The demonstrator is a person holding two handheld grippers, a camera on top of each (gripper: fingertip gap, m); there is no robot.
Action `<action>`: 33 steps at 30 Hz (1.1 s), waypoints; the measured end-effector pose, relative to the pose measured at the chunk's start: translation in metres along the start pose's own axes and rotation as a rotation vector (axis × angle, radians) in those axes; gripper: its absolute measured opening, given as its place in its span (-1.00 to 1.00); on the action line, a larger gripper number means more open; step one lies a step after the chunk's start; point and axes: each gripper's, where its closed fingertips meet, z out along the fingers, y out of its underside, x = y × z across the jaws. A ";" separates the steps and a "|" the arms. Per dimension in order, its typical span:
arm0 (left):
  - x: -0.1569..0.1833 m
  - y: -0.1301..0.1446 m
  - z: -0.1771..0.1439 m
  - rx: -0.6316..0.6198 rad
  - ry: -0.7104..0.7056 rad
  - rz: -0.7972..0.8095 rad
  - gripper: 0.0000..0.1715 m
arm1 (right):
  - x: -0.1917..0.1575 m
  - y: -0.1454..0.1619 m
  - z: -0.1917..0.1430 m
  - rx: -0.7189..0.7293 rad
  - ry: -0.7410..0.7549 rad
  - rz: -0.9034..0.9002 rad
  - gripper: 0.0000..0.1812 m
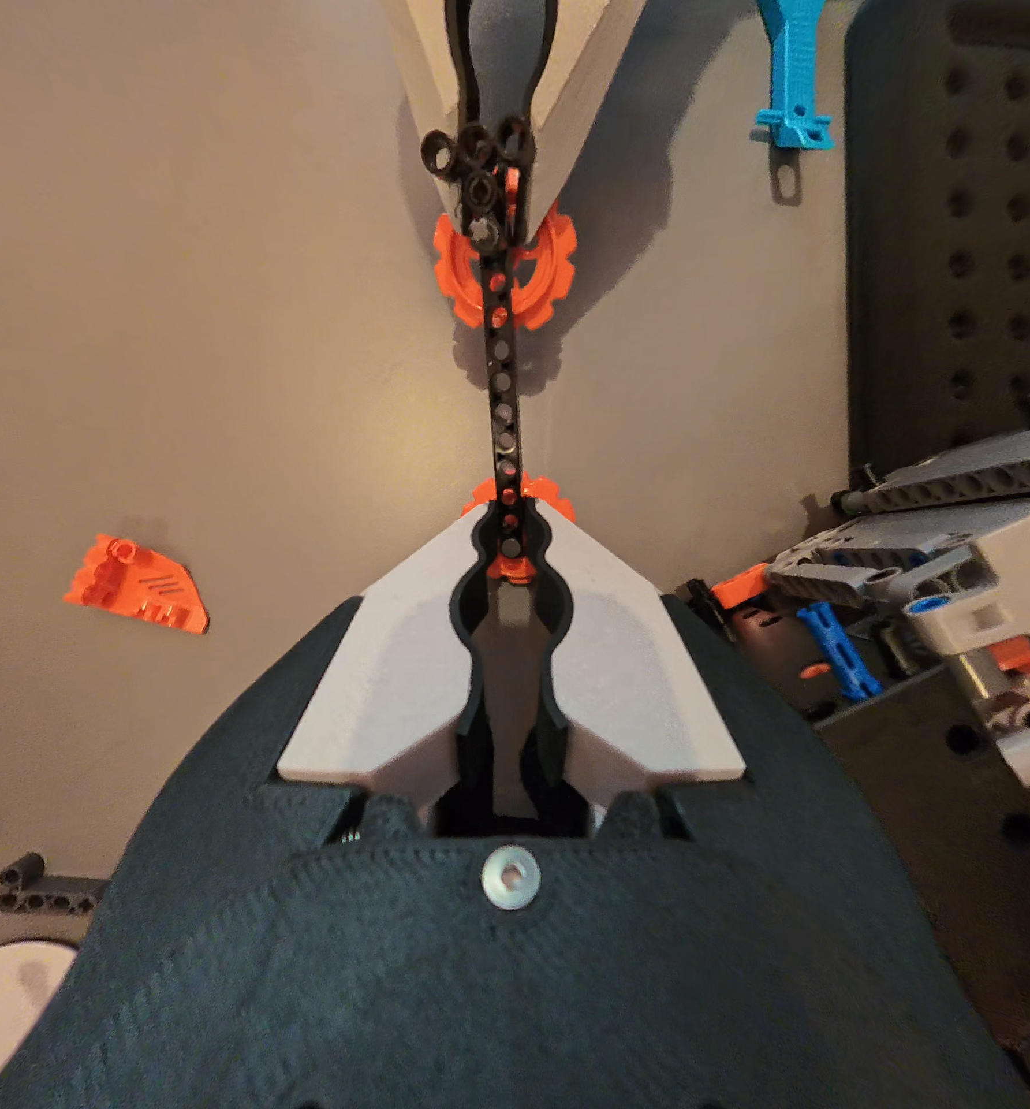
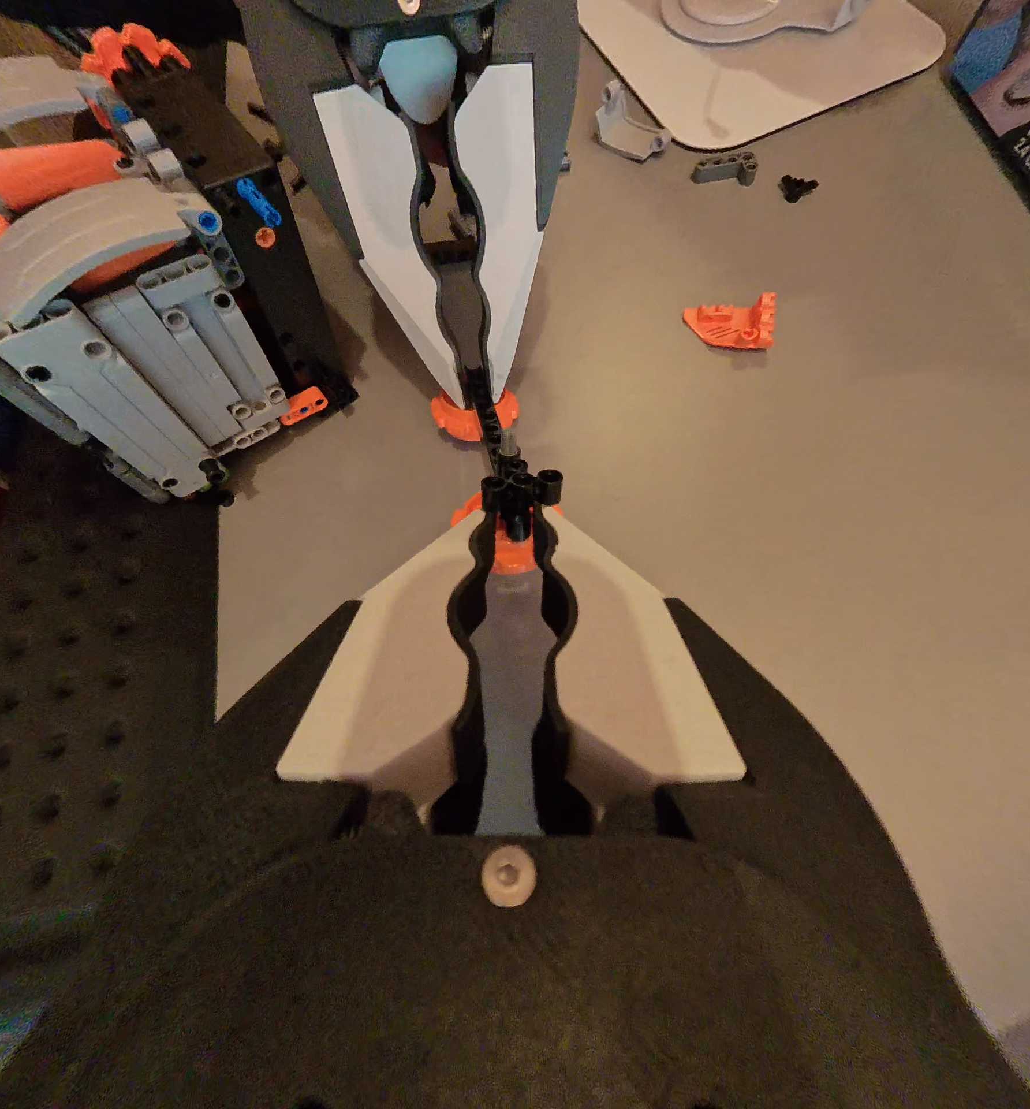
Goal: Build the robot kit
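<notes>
A long black holed beam (image 1: 503, 384) spans between my two grippers above the tan table. It carries an orange toothed wheel (image 1: 545, 270) near its far end, another orange toothed wheel (image 1: 551, 495) at its near end, and a black multi-hole connector (image 2: 521, 485). My left gripper (image 1: 509, 522) is shut on the beam's near end. My right gripper (image 2: 509, 522) is shut on the opposite end, at the connector and an orange wheel (image 2: 509, 558). Each gripper shows in the other's view: the right (image 1: 500, 198) and the left (image 2: 478, 384).
An orange panel piece (image 2: 734, 324) lies loose on the table. A grey, black and orange brick-built model (image 2: 111, 300) stands beside a black perforated board (image 1: 956, 240). A small grey beam (image 2: 722, 169), a white mat (image 2: 770, 90), a box (image 2: 1016, 90) and a blue printed part (image 1: 794, 90) lie around.
</notes>
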 end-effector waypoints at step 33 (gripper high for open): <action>0.004 0.014 -0.003 0.054 0.107 -0.042 -0.91 | -0.005 0.023 0.014 -0.187 0.120 -0.014 -0.77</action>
